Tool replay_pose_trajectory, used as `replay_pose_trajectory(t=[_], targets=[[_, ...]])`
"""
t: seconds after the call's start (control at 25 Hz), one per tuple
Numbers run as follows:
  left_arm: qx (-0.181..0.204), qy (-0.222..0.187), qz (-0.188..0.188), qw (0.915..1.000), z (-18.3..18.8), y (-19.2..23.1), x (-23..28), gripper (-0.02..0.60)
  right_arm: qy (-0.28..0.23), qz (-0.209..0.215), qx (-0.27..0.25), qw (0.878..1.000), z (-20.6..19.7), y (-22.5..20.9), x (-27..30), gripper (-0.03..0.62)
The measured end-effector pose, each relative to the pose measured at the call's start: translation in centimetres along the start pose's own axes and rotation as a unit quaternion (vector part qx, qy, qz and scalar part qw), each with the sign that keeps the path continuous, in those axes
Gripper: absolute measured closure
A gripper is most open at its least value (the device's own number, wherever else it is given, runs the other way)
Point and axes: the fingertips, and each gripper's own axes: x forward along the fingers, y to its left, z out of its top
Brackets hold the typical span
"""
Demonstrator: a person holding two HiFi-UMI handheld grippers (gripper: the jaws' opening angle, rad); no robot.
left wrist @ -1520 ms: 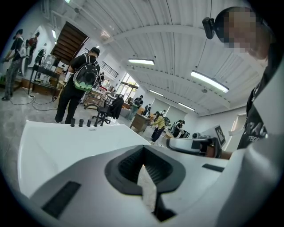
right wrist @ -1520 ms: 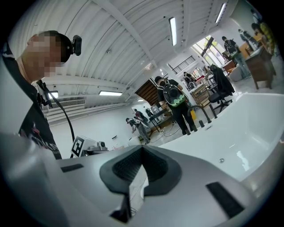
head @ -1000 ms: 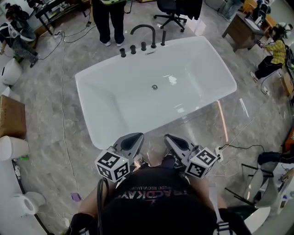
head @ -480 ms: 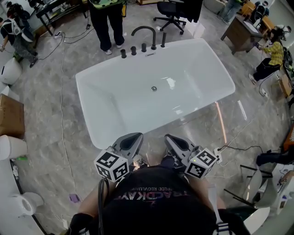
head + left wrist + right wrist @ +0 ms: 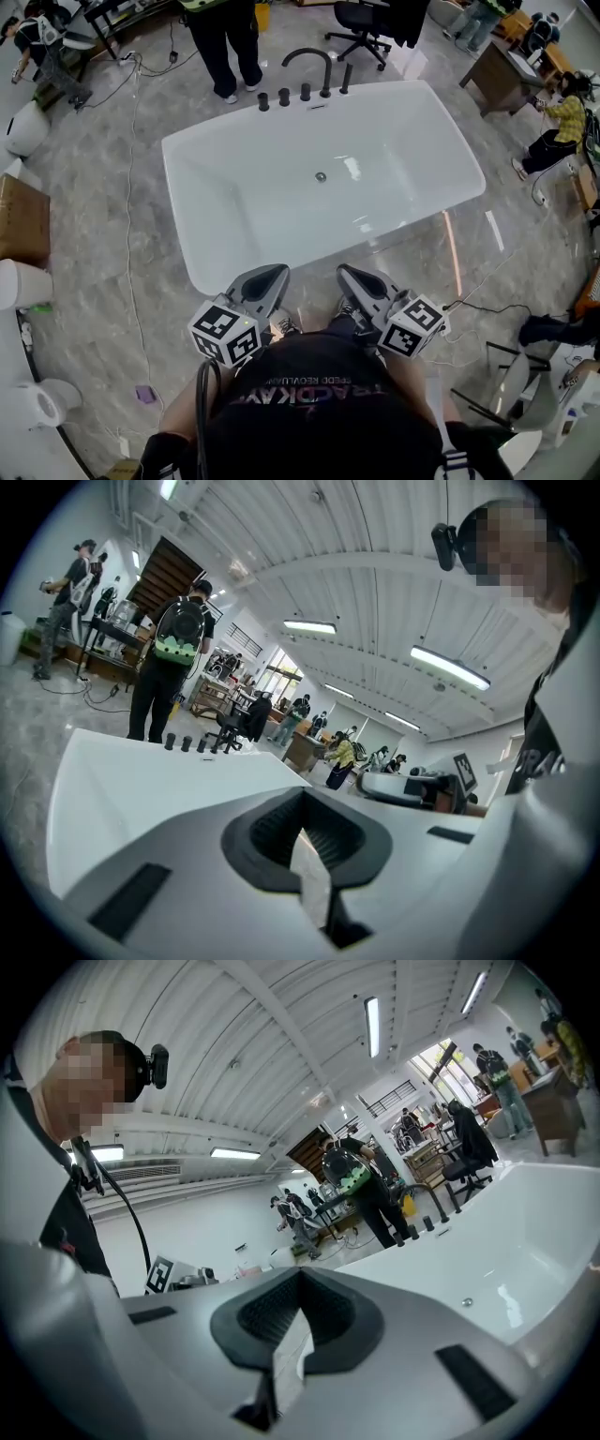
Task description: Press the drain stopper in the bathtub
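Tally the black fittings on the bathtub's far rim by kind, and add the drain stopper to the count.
Short black knobs: 3
Arched black spout: 1
Tall black rod: 1
Drain stopper: 1
Total: 6

From where I stand, the left gripper (image 5: 305, 822) has its jaws drawn together with nothing between them, only a thin pale sliver showing past the black pads (image 5: 267, 832). Beyond lies the white bathtub (image 5: 159, 771), with black tap fittings (image 5: 187, 743) along its far edge. There a person (image 5: 176, 663) with a green backpack stands near an office chair (image 5: 234, 726).
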Motion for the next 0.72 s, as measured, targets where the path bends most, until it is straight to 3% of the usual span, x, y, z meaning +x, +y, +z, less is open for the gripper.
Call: replay_pose_trajectory(t=[0.4,0.72], targets=[[-0.001,-0.005,0.023,0.9997,0.5,0.6,0.3,0.575,0.005,0.017,0.004,1.000,0.6,-1.1,0.5,0.583],[-0.009,-0.019,0.054,0.9983,1.7,0.3,4.8,0.575,0.027,0.045,-0.001,0.999,3.1,-5.3,-0.1,0.583]])
